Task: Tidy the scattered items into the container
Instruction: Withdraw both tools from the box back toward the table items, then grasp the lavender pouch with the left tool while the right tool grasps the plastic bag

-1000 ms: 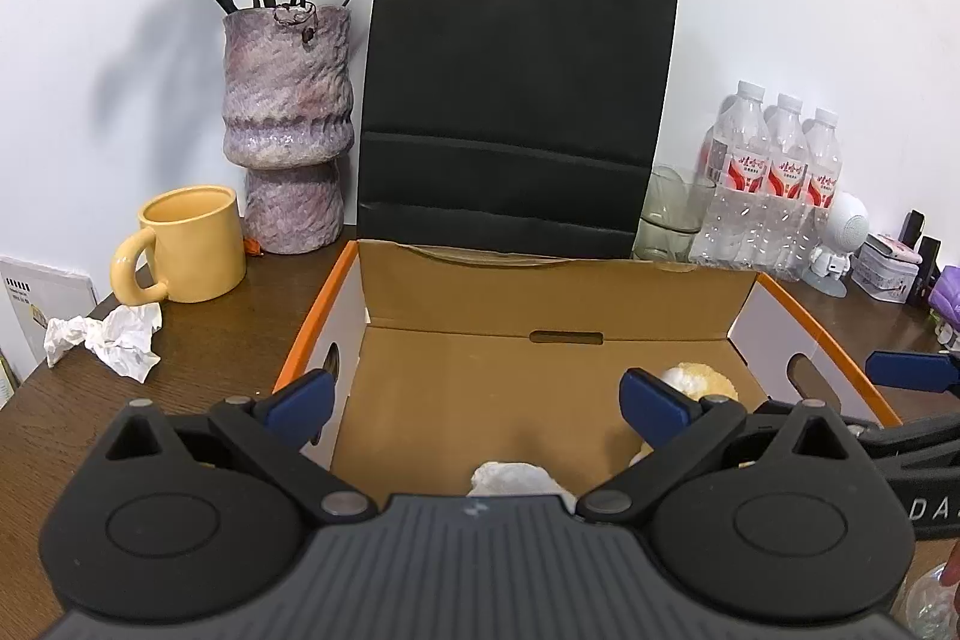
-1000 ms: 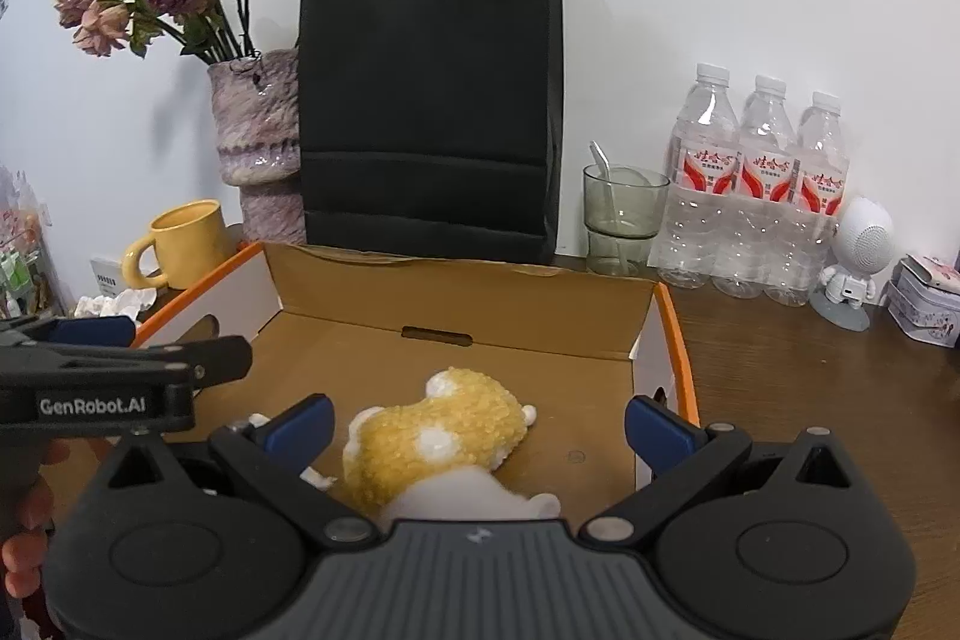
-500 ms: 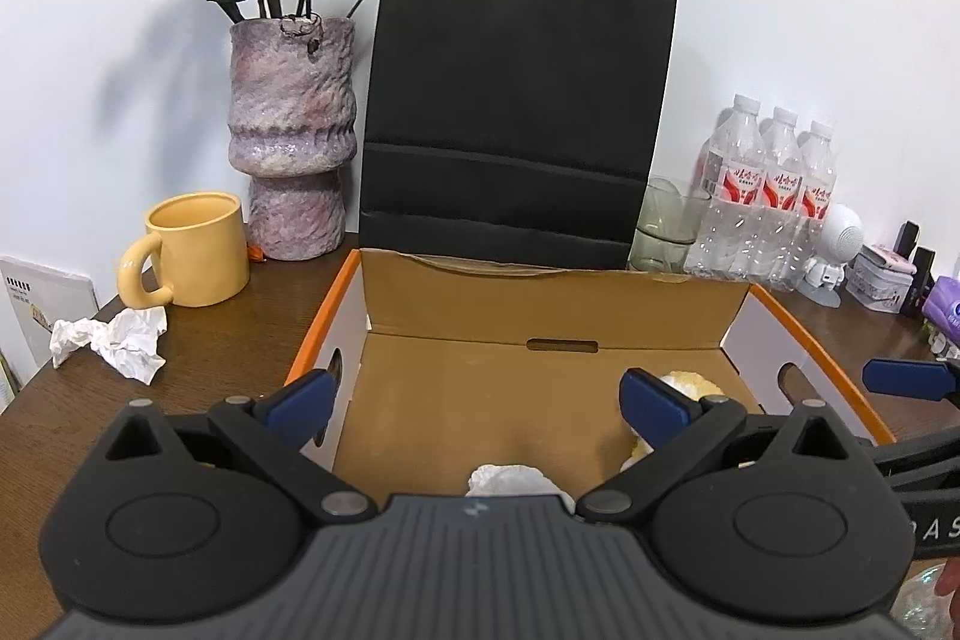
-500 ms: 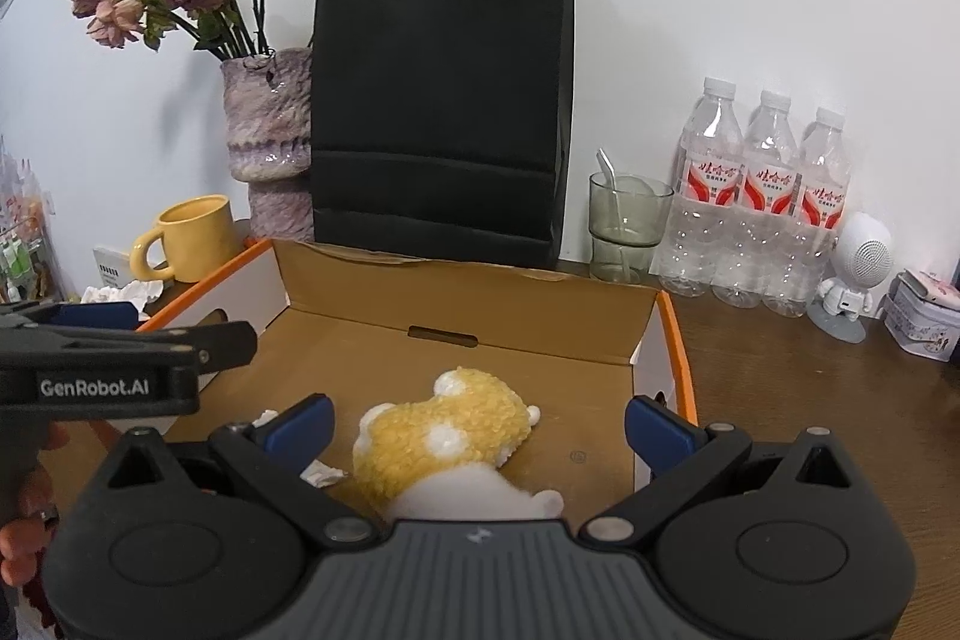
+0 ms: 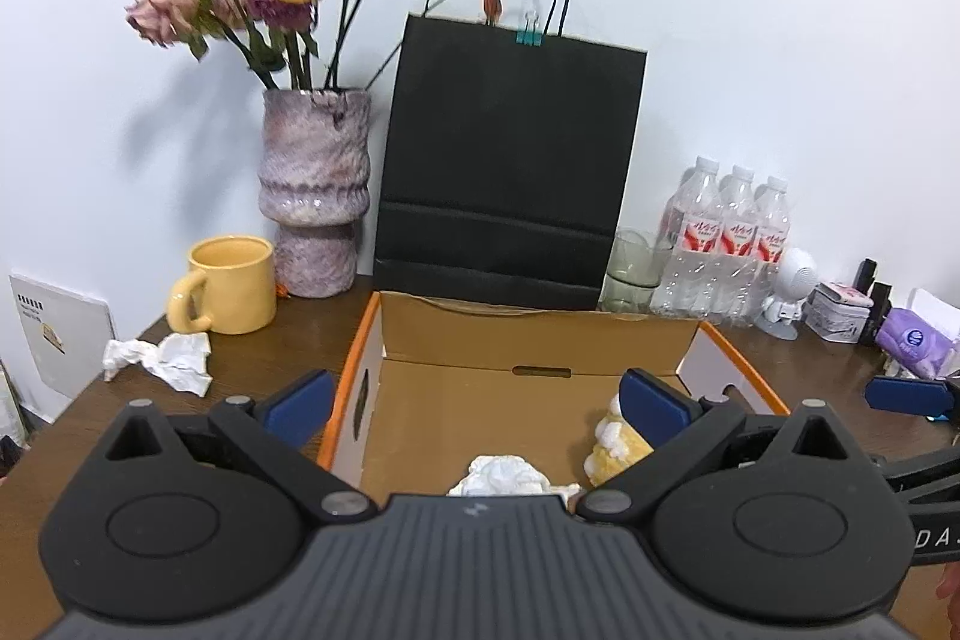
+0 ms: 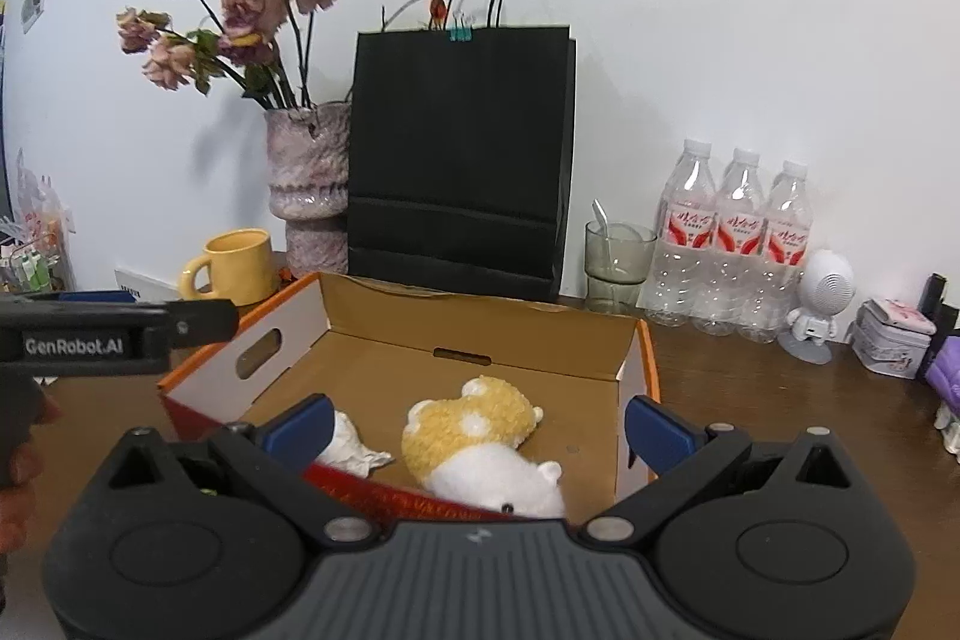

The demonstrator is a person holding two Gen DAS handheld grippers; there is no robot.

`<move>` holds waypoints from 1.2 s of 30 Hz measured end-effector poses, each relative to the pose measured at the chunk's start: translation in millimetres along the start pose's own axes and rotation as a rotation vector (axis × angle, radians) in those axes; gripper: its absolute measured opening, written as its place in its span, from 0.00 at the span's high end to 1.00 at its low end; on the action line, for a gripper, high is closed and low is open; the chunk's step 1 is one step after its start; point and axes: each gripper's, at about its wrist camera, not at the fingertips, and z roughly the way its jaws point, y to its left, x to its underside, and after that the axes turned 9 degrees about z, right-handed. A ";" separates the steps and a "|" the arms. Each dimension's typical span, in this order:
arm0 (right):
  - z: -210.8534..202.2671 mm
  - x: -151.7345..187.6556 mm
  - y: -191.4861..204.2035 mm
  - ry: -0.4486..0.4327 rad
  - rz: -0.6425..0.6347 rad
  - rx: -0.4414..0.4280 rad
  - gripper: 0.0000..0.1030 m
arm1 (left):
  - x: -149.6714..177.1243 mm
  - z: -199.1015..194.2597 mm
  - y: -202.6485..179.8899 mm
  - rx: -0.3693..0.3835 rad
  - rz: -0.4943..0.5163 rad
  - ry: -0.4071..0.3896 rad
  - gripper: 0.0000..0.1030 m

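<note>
An open cardboard box [image 5: 534, 340] with orange edges stands on the wooden table; it also shows in the right wrist view [image 6: 480, 334]. Inside lie a yellow and white plush toy [image 6: 474, 427], partly seen in the left wrist view [image 5: 615, 445], and a crumpled white tissue [image 5: 507, 475] that the right wrist view [image 6: 348, 445] shows too. Another crumpled tissue [image 5: 159, 355] lies on the table left of the box. My left gripper [image 5: 477, 403] is open and empty above the box's near side. My right gripper [image 6: 477, 427] is open and empty above the plush toy.
Behind the box stand a black paper bag [image 5: 504, 160], a purple vase with dried roses [image 5: 312, 190], a yellow mug [image 5: 225, 286], a glass [image 6: 618, 259] and three water bottles [image 6: 741, 244]. A small white robot figure [image 6: 822, 304], tins and a purple packet [image 5: 912, 343] sit at the right.
Both grippers have risen and drawn back from the box, so more of the wall, flowers and bag shows. Both stay open and empty. The plush toy and tissue stay in the box.
</note>
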 end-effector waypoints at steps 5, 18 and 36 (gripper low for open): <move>-33.1 11.6 2.1 -0.020 -0.003 -0.002 0.00 | 6.9 -32.8 -1.1 0.020 0.010 -0.013 0.00; -103.0 66.3 -4.7 -0.040 0.019 0.021 0.00 | 54.2 -92.2 5.0 0.056 0.003 0.011 0.00; -92.8 132.8 -39.6 0.085 0.097 0.085 0.00 | 108.3 -90.7 -12.6 0.103 0.029 0.138 0.00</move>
